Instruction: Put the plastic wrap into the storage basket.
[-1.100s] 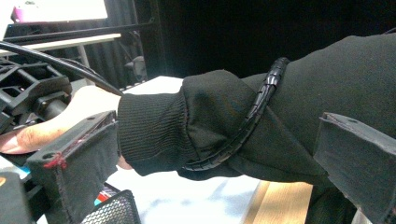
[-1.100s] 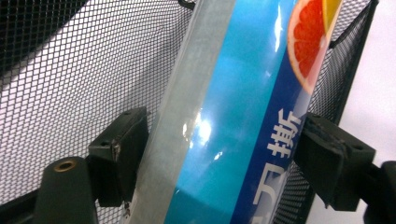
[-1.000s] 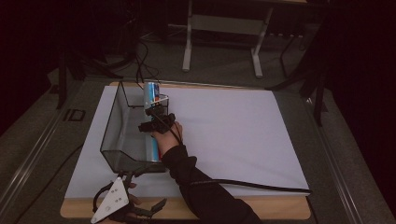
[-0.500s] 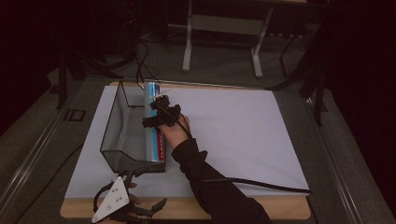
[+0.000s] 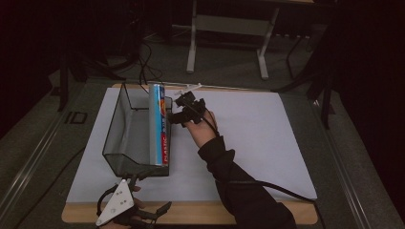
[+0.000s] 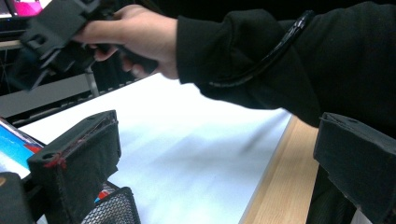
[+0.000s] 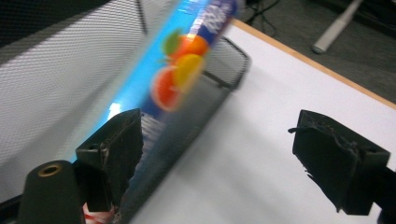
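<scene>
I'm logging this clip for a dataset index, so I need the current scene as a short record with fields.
Surface: white sheet on a wooden table
Container: black mesh basket, at the sheet's left
Contents: long blue plastic wrap box lying along the basket's right wall
Right gripper: open, empty, beside the basket's far right corner
Left gripper: open, empty, low at the table's near edge, in front of the basket

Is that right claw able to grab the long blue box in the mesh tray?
Probably yes: the right claw is open beside the blue box, with only the mesh tray's low wall between.
</scene>
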`<state>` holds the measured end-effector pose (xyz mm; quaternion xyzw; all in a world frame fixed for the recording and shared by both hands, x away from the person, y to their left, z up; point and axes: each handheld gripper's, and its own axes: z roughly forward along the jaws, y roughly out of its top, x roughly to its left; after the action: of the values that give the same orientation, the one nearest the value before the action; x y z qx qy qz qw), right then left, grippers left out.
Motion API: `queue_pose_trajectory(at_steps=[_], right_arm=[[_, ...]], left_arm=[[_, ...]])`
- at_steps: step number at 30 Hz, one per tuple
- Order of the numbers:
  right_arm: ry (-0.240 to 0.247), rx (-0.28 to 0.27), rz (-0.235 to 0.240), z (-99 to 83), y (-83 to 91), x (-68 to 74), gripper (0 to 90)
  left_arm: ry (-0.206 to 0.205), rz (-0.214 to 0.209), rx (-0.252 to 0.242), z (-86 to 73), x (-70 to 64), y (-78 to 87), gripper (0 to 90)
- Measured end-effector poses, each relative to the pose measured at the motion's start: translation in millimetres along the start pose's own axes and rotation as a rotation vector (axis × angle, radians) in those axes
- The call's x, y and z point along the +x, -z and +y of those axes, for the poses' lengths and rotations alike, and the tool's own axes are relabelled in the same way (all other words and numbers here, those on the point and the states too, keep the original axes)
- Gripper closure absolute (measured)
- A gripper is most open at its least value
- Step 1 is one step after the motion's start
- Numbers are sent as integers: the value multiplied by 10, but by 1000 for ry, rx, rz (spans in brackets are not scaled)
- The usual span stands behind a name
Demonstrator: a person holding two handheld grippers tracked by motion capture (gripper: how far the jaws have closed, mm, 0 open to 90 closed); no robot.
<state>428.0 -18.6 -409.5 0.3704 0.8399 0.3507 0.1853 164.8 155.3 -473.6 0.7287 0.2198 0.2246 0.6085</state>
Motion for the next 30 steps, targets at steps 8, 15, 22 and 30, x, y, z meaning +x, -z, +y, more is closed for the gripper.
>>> queue_pose_trajectory(at_steps=[8,15,22,30], right_arm=[[3,-11,-66,-145,193,-355,159],[-6,-8,-111,-308,353,-608,159],[-14,-20,-125,-472,498,-762,158],[-33,-27,-136,-711,600,-902,159]], left_arm=[[-2,-1,4,-4,4,-12,13],[-4,-2,7,-4,6,-22,13],[-4,-1,7,-4,5,-22,13],[-6,-3,11,-4,0,-27,13]])
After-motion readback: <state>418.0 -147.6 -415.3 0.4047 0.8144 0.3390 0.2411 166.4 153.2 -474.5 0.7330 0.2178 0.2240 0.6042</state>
